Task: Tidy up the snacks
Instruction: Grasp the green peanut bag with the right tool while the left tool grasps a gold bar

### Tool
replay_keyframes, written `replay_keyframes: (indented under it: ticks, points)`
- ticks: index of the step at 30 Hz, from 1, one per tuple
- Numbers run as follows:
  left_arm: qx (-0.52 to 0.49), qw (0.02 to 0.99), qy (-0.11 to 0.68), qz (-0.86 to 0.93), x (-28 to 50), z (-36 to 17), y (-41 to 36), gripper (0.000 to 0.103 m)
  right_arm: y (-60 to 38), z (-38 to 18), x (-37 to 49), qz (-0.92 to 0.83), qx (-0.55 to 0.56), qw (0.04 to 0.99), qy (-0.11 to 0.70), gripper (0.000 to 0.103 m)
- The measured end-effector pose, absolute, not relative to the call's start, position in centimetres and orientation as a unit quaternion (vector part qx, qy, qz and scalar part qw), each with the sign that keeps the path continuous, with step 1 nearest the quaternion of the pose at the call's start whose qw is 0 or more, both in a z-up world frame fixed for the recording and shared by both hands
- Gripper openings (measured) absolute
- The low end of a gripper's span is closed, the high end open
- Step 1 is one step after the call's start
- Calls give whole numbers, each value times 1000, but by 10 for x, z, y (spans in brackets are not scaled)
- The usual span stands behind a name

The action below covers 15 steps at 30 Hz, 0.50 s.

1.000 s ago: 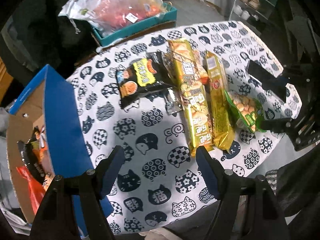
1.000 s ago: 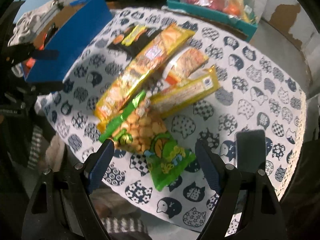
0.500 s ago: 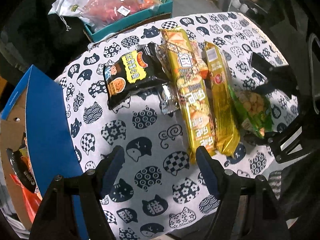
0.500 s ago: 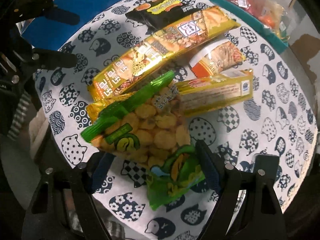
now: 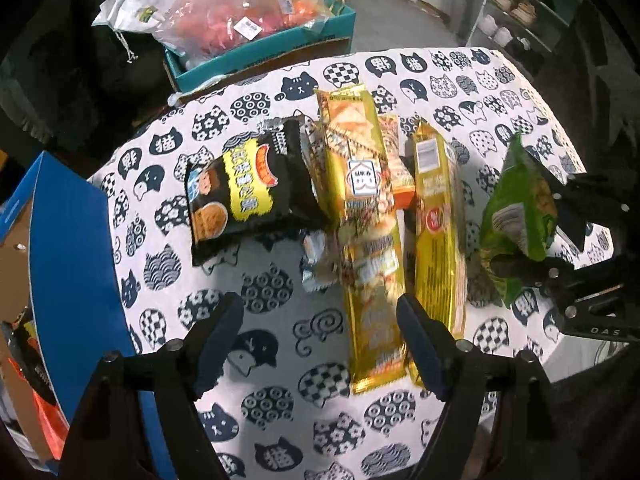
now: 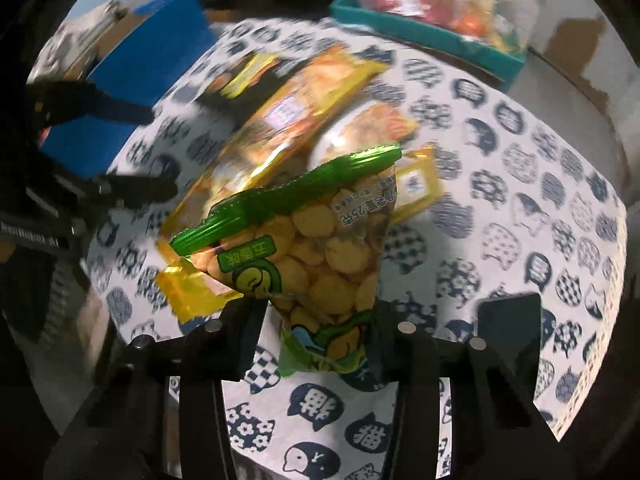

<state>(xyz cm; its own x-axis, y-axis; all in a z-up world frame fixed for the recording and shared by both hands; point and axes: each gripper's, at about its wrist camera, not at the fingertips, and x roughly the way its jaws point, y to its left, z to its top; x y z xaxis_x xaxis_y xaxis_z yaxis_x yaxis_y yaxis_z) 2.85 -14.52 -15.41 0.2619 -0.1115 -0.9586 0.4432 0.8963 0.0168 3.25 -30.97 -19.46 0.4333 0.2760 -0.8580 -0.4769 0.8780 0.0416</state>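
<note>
Right gripper (image 6: 316, 344): clamped on the lower end of the green biscuit bag (image 6: 316, 256), which stands lifted off the cat-print tablecloth (image 6: 520, 240), its crimped top edge pointing away from the camera. In the left wrist view the same bag (image 5: 516, 216) hangs above the cloth near its right edge, pinched between the black fingers

Left gripper (image 5: 320, 336): fingers apart, holding nothing, poised over the near edge of the cloth, with the near end of the wide gold biscuit pack (image 5: 368, 240) just ahead of its right finger

Still on the cloth, grouped about the middle: the black crisp bag (image 5: 248, 192), the wide gold biscuit pack, an orange pack (image 5: 396, 160) partly hidden under it, the narrow gold pack (image 5: 436, 220), and a small silver wrapper (image 5: 316, 260) by the black bag's near corner. A dark flat object (image 6: 508, 336) lies near the right gripper; what it is cannot be told

Blue-sided cardboard box (image 5: 72, 280): stands off the left edge of the cloth and already holds some packets, dark and orange, only partly visible. A teal box (image 5: 272, 48) with a clear bag of sweets sits beyond the far edge

Assessment: the work appears early to midway. One bag is in hand and not yet stowed; at least four packs and the wrapper remain to be sorted, presumably into the blue-sided box
</note>
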Motion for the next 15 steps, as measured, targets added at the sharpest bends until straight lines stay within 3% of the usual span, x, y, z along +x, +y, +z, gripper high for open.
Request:
replay_keyframes:
  ticks: [15]
  points:
    - [135, 765, 608, -164, 56, -181, -179, 80, -347, -191, 51, 151, -3, 860, 488, 41]
